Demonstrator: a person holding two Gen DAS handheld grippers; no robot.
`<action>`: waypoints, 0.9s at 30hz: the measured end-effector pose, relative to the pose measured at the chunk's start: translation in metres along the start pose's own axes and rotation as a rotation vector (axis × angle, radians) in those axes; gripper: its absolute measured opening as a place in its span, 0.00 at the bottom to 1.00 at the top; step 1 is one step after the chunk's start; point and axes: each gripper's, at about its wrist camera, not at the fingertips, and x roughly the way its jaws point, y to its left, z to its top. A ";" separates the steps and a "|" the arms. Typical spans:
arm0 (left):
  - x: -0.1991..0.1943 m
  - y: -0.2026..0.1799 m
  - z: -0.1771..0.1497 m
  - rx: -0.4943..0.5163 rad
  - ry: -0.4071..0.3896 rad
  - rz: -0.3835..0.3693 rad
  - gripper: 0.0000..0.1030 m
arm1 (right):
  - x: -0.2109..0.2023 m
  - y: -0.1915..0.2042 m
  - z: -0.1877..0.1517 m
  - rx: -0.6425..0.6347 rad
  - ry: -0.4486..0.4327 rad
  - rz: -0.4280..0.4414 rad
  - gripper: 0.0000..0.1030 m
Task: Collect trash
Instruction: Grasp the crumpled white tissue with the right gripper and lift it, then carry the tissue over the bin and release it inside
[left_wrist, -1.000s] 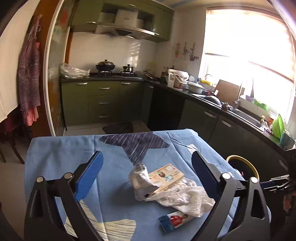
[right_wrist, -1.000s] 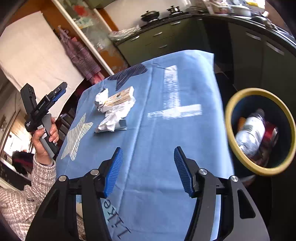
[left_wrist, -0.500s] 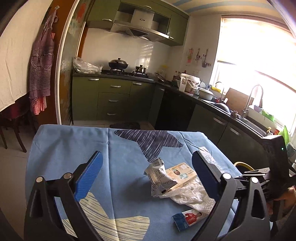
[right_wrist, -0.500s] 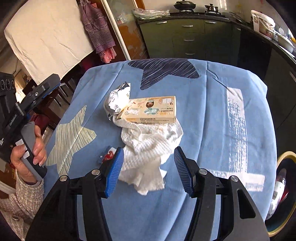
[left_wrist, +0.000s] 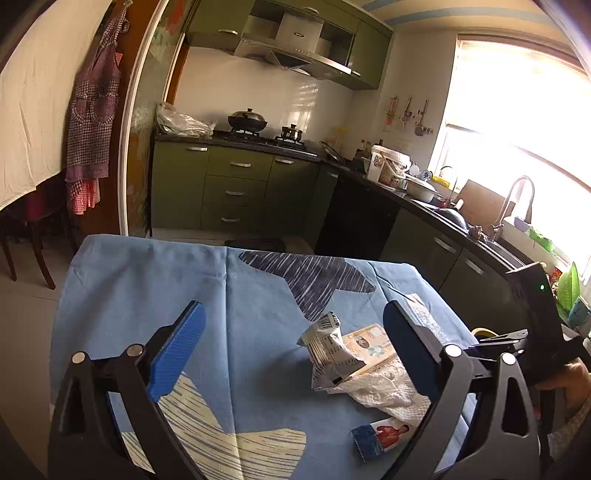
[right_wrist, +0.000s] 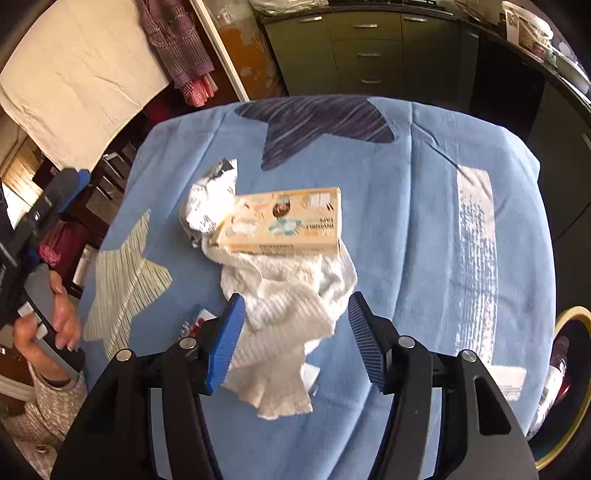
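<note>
A pile of trash lies on the blue tablecloth (right_wrist: 406, 221): a crumpled white paper towel (right_wrist: 291, 295), a flat beige box (right_wrist: 284, 221) resting on it, a crumpled silver wrapper (right_wrist: 210, 203) and a small red-and-blue packet (left_wrist: 380, 435). My right gripper (right_wrist: 295, 332) is open, above the paper towel, its fingers on either side of it. My left gripper (left_wrist: 291, 347) is open and empty, held off the table's left side; the wrapper (left_wrist: 328, 350), box (left_wrist: 369, 347) and towel (left_wrist: 384, 391) show between its fingers.
A yellow-rimmed trash bin (right_wrist: 565, 387) holding a bottle stands on the floor beyond the table's right edge. Green kitchen cabinets (left_wrist: 236, 188) and a dark counter with a sink (left_wrist: 491, 243) run behind the table. A chair (left_wrist: 22, 236) stands at far left.
My right gripper swung from the bin side over the table and has come down over the paper towel. My left gripper rose and drew back slightly.
</note>
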 end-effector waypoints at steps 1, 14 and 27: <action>0.000 -0.001 0.000 0.001 0.004 -0.004 0.89 | 0.004 -0.001 -0.004 -0.002 0.018 -0.004 0.57; -0.002 -0.005 -0.002 0.027 -0.005 0.006 0.89 | -0.069 0.019 -0.016 -0.052 -0.178 0.019 0.07; 0.002 -0.014 -0.006 0.063 0.022 -0.035 0.89 | -0.178 0.009 -0.040 -0.033 -0.380 0.025 0.07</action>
